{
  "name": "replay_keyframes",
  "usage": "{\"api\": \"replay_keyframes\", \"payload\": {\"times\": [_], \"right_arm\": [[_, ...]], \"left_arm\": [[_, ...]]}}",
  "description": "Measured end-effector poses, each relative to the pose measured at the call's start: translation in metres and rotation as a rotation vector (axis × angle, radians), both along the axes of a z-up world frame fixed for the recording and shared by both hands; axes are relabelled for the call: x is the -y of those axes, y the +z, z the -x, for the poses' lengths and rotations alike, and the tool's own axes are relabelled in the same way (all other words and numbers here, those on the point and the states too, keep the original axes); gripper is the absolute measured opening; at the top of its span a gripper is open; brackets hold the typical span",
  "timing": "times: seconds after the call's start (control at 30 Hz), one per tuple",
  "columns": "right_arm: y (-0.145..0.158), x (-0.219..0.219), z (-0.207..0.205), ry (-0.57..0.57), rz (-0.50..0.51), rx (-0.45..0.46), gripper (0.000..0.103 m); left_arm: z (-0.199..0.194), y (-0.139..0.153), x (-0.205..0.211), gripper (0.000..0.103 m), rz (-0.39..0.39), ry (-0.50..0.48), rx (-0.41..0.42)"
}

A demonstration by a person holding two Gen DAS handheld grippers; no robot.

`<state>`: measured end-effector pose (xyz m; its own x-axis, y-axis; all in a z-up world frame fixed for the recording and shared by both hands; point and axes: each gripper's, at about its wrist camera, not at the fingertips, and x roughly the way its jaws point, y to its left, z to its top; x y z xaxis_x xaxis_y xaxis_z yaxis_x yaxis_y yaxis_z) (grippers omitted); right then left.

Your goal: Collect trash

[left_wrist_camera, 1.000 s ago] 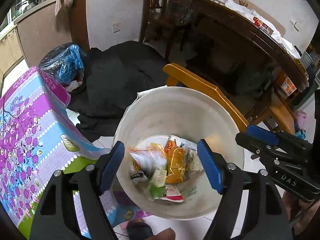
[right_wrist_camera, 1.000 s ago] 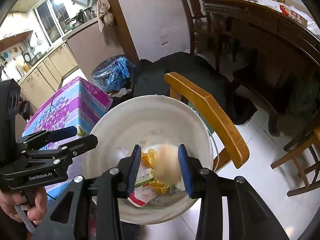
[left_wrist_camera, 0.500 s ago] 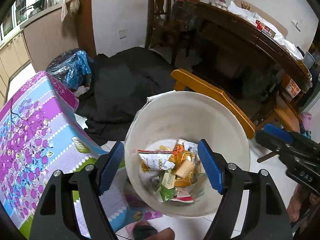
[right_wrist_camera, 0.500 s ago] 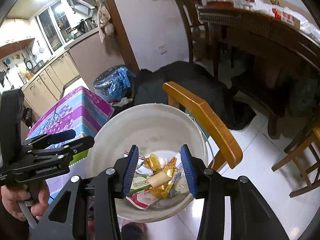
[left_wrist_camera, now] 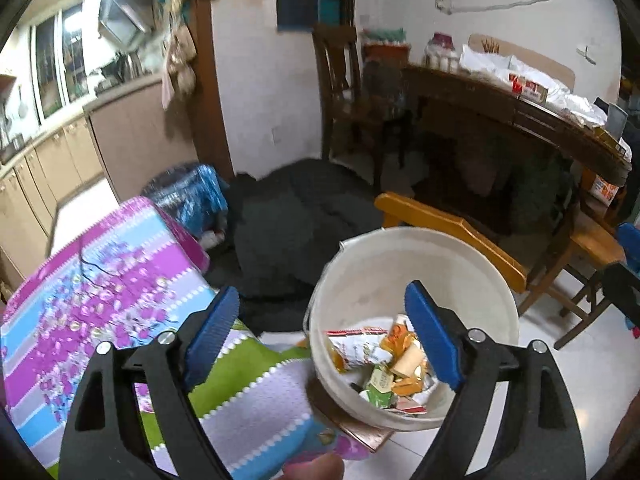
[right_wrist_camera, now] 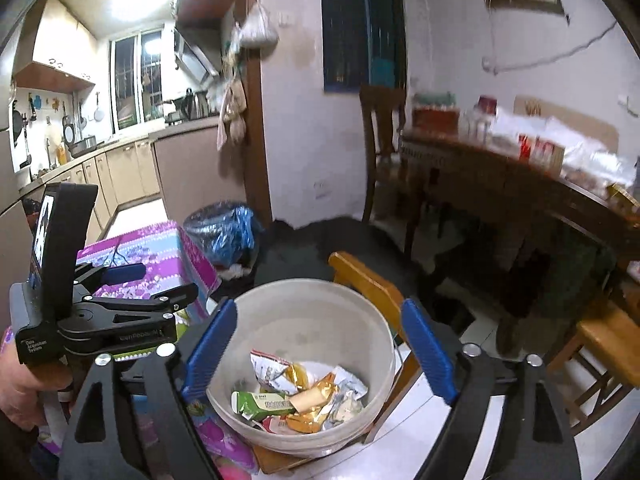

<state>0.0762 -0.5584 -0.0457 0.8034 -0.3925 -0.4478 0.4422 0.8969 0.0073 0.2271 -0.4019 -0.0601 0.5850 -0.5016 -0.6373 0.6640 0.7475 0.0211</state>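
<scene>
While both pairs of fingers are spreading wide with nothing between them, the left gripper (left_wrist_camera: 322,330) and right gripper (right_wrist_camera: 320,344) are hovering above a white bucket (right_wrist_camera: 304,316); wrappers (right_wrist_camera: 296,396) are lying inside it, beside the floral-clothed counter (left_wrist_camera: 100,276).

White bucket (left_wrist_camera: 416,264); purple-and-blue floral tablecloth (left_wrist_camera: 100,280).

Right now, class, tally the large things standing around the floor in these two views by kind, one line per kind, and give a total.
White bucket holding wrappers: 1
Table with flowered cloth: 1
Blue plastic bag: 1
Dark wooden table: 1
Dark high-backed chair: 1
Light wooden chair behind the bucket: 1
Total: 6
</scene>
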Motion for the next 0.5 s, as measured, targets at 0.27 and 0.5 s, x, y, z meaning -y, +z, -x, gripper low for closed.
{"api": "replay_keyframes", "payload": {"times": [0.27, 0.5], "right_arm": [[0.011, -0.038, 0.037, -0.022, 0.008, 0.06, 0.098], [0.016, -0.091, 0.079, -0.062, 0.029, 0.13, 0.098]], "left_arm": [[0.019, 0.016, -0.028, 0.089, 0.043, 0.006, 0.065], [0.038, 0.032, -0.081, 0.097, 0.144, 0.032, 0.108]]}}
